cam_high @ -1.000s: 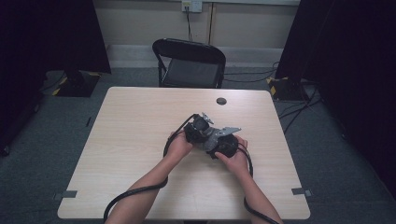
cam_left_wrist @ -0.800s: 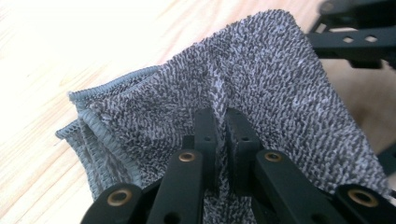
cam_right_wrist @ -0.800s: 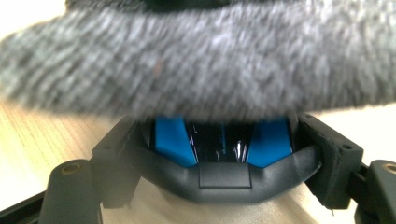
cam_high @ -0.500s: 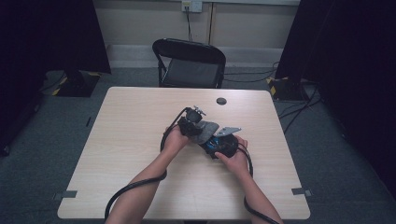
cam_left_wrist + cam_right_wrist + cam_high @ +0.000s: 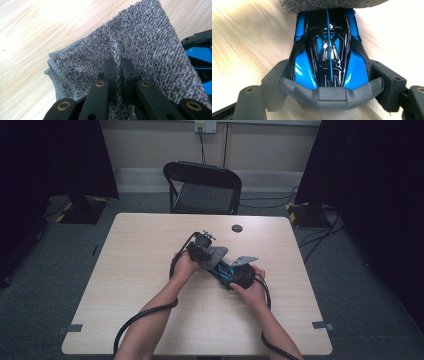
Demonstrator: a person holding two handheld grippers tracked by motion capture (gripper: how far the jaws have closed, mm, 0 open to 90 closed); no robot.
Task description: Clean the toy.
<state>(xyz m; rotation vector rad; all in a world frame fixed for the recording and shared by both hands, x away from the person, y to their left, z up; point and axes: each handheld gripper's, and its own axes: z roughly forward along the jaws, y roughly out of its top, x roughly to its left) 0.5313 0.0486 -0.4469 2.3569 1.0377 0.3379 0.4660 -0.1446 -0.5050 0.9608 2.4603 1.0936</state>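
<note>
At the middle of the worktop (image 5: pixel 130 270) a person holds a pair of tongs in each hand, the two meeting over a blue and black toy car (image 5: pixel 328 57). The left tongs (image 5: pixel 118 72) are pressed together on a raised fold of a grey cloth (image 5: pixel 140 42), which they pinch between their jaws; the cloth's hemmed edges lie doubled at the lower left of the left gripper view, and beyond them the bare wood shows. At the right edge of that view a bit of the car's blue and black body peeks out beside the cloth. The right tongs (image 5: pixel 332 82) grip the car by its sides, one jaw against each flank near the grey end that faces the camera, so they are spread to the car's width and clamped on it. The car points away from the right tongs, and its far end is covered by the cloth, which lies on top of it. In the high view the left hand (image 5: pixel 185 265) and right hand (image 5: pixel 250 287) sit close together, the left tongs (image 5: pixel 202 247) farther up the worktop and the right tongs (image 5: pixel 235 272) just beside them, with the cloth (image 5: pixel 216 255) and the car (image 5: pixel 222 270) between. A small dark disc (image 5: pixel 237 228) lies near the far edge, well apart from the hands. A black chair (image 5: pixel 202 187) stands behind the worktop.
</note>
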